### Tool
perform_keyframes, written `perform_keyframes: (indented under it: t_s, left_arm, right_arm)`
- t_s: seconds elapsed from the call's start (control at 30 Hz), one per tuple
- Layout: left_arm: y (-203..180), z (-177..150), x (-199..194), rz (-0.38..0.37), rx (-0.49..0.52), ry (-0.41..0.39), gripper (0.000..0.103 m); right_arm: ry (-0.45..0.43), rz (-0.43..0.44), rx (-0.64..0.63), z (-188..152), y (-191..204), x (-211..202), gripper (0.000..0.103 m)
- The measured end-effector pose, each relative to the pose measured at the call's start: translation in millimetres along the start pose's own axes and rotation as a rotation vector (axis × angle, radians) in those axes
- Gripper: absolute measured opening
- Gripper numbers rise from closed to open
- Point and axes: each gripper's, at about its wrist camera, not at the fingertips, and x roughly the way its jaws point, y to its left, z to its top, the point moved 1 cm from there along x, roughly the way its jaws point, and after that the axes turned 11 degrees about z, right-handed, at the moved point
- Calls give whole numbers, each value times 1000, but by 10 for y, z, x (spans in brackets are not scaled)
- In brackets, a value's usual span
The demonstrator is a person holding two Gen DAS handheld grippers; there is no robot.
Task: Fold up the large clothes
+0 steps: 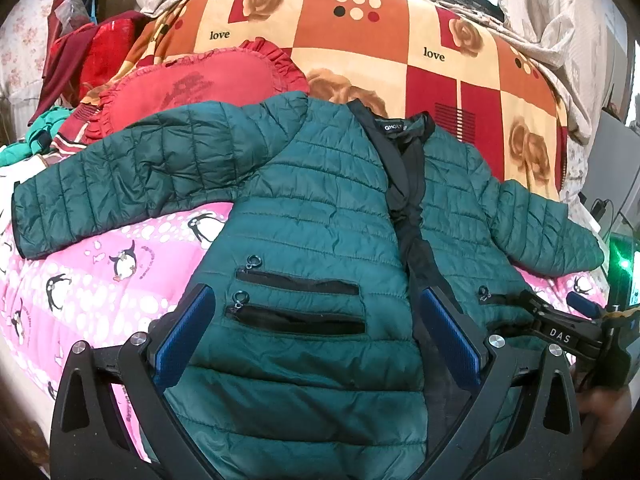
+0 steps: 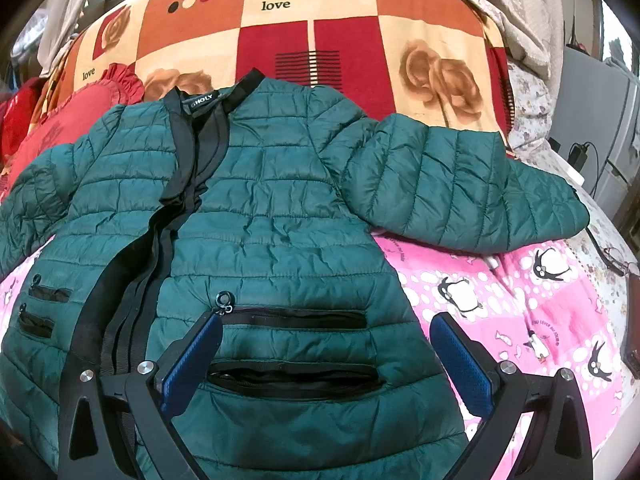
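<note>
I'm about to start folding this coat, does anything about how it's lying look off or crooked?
The green puffer jacket lies spread face up on the pink penguin sheet, sleeves out. Its black zipper placket is unzipped and rumpled, with the front edges not lined up. Its shoulder lies over the red ruffled cushion. No damage shows.

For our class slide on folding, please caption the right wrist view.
Open right hand-held gripper above a green quilted puffer jacket spread flat on pink penguin bedding.

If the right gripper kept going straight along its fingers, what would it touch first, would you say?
Most likely the green puffer jacket: the open right gripper straddles its right front panel near the zipped pockets. Depth is unclear.
</note>
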Motion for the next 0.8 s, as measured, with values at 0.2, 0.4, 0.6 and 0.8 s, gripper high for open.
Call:
perform_keyframes:
  t_s: [0.2,0.4,0.6,0.8]
  left_arm:
    - [-5,-32,48,5,-12,8,102]
    - [32,13,99,4,-30,29,102]
    - [-13,2,118,22,-8,38,102]
    - [-24,-12,118,28,-2,50,102]
  right_arm:
    - [1,5,2,-2,-5,-1,103]
    - [-1,10,3,-1,-3,-2,103]
    - [-9,30,16,12,13,-35,103]
    - [-12,39,20,21,18,-40,103]
